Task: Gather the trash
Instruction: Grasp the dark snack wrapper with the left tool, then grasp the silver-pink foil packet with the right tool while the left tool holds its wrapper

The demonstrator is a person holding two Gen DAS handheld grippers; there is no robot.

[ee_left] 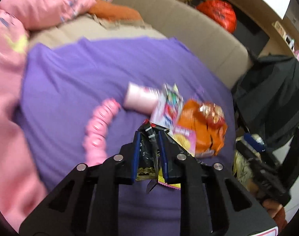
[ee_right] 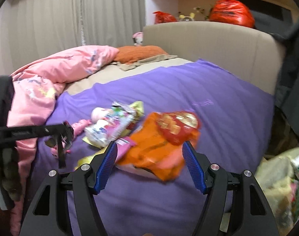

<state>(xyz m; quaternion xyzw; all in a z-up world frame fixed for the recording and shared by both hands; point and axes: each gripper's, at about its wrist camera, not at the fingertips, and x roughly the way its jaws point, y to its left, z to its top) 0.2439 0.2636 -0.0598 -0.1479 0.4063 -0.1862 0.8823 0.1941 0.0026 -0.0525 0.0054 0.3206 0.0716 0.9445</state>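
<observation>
The left gripper (ee_left: 149,135) is clamped on a crumpled black wrapper (ee_left: 147,153), held above the purple sheet (ee_left: 74,74). The right gripper (ee_right: 150,147) stands with its blue-padded fingers (ee_right: 107,167) wide apart, an orange snack bag (ee_right: 159,147) lying between and just beyond their tips. Left of that bag rests a white-and-pink wrapper (ee_right: 110,123), with a pink cup (ee_left: 139,98) and a pink ribbed tube (ee_left: 99,125) nearby. A pink quilt (ee_right: 51,72) is bunched along the bed's far side.
</observation>
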